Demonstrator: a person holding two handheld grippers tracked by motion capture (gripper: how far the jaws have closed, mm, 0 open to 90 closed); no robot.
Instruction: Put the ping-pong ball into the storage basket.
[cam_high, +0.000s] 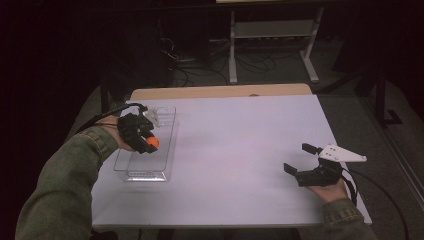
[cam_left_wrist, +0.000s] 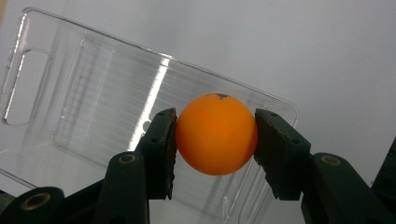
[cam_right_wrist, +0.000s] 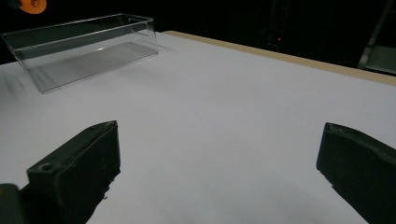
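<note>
An orange ball (cam_left_wrist: 216, 134) sits between the pads of my left gripper (cam_left_wrist: 215, 140), which is shut on it and held above a clear plastic bin (cam_left_wrist: 93, 93). From above, the left gripper (cam_high: 148, 144) and the ball (cam_high: 152, 143) hover over the middle of the bin (cam_high: 145, 172) at the table's left. My right gripper (cam_high: 297, 157) rests at the right of the white table (cam_high: 235, 150), jaws wide open with nothing between them. Its own view shows the two black fingers (cam_right_wrist: 79, 172) far apart over bare tabletop, with the bin (cam_right_wrist: 84, 51) and the ball (cam_right_wrist: 33, 4) far off.
The bin looks empty inside. A tan strip of tabletop (cam_high: 220, 91) runs along the far edge of the white sheet. Beyond it stand a white frame (cam_high: 272, 40) and cables on a dark floor.
</note>
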